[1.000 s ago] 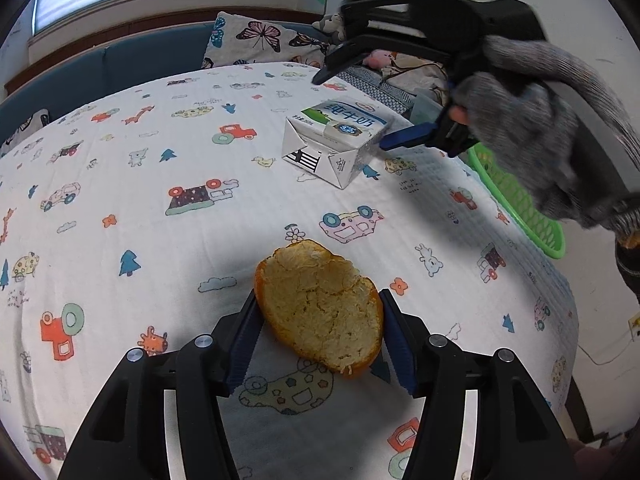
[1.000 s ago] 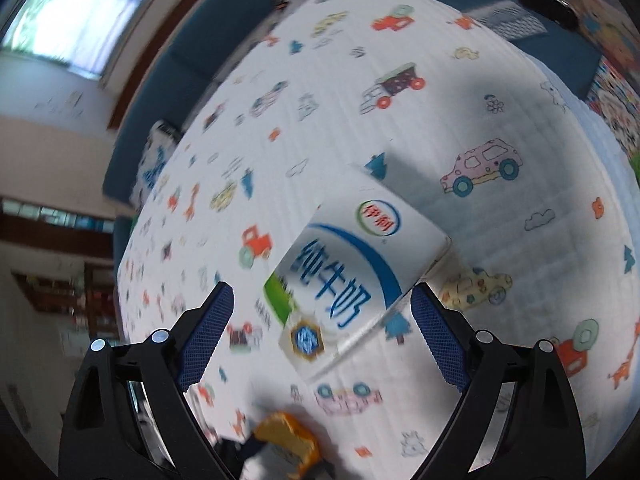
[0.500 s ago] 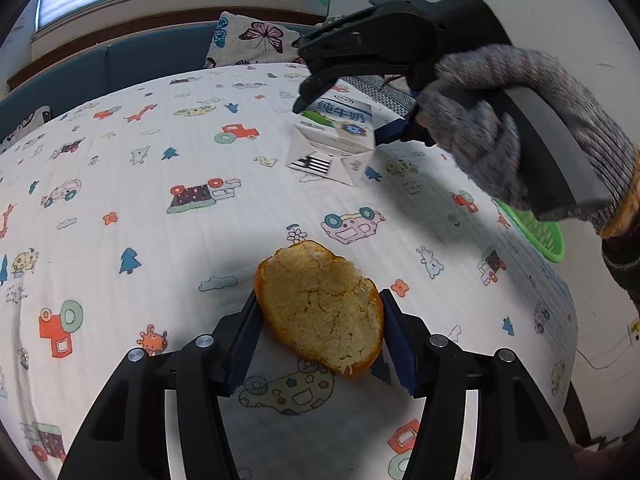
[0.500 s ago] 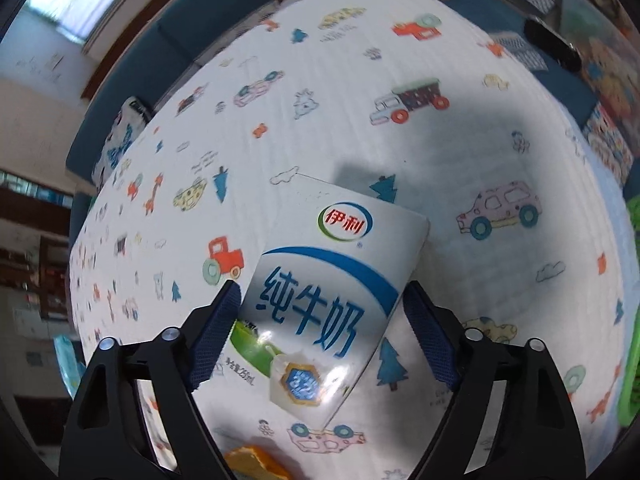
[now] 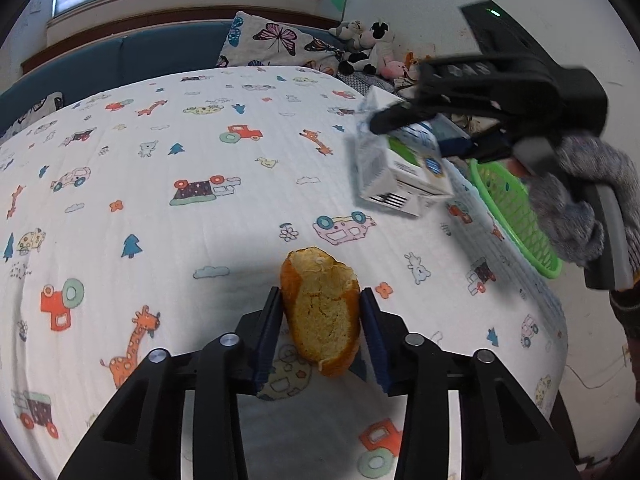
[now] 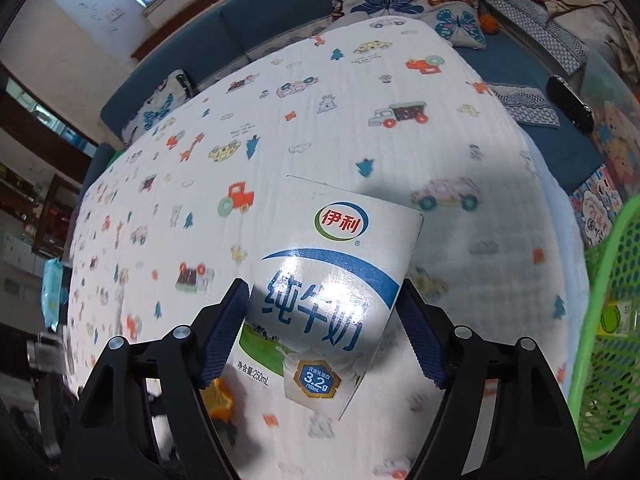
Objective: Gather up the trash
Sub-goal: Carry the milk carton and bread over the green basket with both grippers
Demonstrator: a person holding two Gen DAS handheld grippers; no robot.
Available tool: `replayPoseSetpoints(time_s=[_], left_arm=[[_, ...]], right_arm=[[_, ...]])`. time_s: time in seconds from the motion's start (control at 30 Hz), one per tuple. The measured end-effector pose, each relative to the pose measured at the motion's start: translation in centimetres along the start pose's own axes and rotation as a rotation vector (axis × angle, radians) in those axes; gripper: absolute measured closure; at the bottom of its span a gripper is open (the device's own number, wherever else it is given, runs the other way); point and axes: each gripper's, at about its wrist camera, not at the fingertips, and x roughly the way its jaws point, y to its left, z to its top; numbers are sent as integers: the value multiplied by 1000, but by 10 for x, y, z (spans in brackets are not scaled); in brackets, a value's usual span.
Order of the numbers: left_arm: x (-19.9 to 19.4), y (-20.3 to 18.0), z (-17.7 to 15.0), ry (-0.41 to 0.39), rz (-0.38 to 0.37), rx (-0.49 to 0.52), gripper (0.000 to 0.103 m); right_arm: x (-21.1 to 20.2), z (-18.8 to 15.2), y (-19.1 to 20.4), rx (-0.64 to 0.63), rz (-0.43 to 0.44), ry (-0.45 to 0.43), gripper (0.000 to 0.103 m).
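An orange peel (image 5: 322,316) stands on edge on the cartoon-print tablecloth (image 5: 160,160). My left gripper (image 5: 320,300) is closing on it, both blue pads pressing its sides and folding it narrow. A white and blue milk carton (image 6: 332,292) sits between the pads of my right gripper (image 6: 322,286), whose jaws are closing, both pads against its sides. In the left wrist view the carton (image 5: 400,172) hangs tilted above the cloth in that gripper (image 5: 416,136), which a grey-gloved hand (image 5: 572,200) holds. The peel (image 6: 220,400) shows blurred below the carton.
A green mesh basket (image 5: 516,208) stands past the table's right edge; in the right wrist view the basket (image 6: 600,320) holds a small green-labelled box (image 6: 612,316). Behind the table are a blue sofa (image 5: 140,56), butterfly cushions (image 5: 280,44) and plush toys (image 5: 364,44).
The left jaws have squeezed the peel from a broad cup to a narrow fold. The right gripper has dropped over the carton, closed on it, and lifted and tilted it toward the basket.
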Motion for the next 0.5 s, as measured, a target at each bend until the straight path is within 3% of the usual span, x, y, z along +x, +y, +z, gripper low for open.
replayPoseSetpoints(time_s=[0.27,0.5], left_arm=[[-7,-14,0,-17,-21,-21,67],[-13,-49,9,-38,-56,19,67]], right_arm=[[-40,-29,-27,-18,36,-43,28],[-78,-49,-64,2,57,-88,28]])
